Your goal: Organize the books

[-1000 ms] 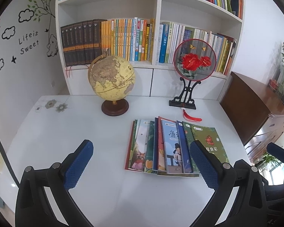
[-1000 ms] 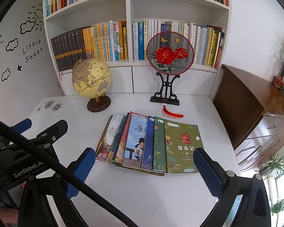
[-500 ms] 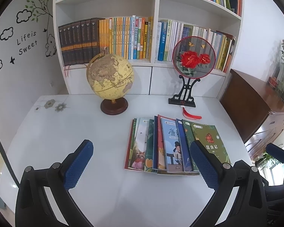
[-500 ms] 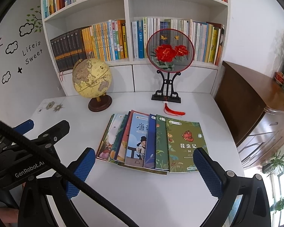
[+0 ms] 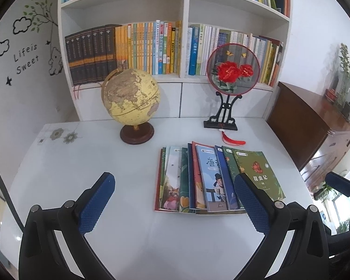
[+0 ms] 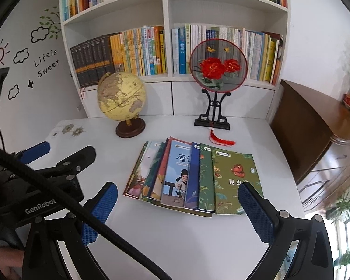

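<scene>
White table before a filled bookshelf; globe and fan ornament at the back. Picture books fanned flat, overlapping, at table centre-right, green-covered one uppermost on the right. Left gripper spread wide, empty, near the fan's left edge. Right gripper likewise wide, empty, above the near edge. Nothing gathered or shelved yet; whole job apparently outstanding.
</scene>
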Available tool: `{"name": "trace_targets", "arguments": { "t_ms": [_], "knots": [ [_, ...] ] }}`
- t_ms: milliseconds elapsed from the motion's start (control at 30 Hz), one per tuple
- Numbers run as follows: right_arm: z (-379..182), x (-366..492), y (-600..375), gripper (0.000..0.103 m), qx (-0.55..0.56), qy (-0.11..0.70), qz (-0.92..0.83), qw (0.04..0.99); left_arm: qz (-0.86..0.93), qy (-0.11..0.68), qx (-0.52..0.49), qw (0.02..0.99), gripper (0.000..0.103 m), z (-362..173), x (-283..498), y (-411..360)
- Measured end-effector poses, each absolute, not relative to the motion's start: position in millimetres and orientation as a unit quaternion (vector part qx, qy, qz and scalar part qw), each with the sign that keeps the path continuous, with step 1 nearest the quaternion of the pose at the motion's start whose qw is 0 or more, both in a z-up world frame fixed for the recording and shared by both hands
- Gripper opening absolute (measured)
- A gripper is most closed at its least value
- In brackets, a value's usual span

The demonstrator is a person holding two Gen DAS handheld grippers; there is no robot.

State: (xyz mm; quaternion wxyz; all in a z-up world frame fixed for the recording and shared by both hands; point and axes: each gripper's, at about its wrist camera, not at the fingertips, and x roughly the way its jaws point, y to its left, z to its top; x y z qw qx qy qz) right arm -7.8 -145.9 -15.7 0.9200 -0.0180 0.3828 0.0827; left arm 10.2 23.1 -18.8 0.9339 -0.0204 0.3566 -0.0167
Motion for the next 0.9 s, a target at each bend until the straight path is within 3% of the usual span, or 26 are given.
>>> {"name": "trace_targets", "arguments": {
  "t_ms": [500, 900],
  "knots": [
    [-43, -10, -140, 0.103, -0.002, 0.442, 0.018, 0.897, -0.105, 0.379, 0.018, 0.919, 0.102, -43, 4, 40],
    [-75, 10, -250, 0.103, 0.036, 0.473, -0.027, 0.88, -0.22, 0.42, -0.076, 0.877, 0.102, -83, 39, 3]
  ]
}}
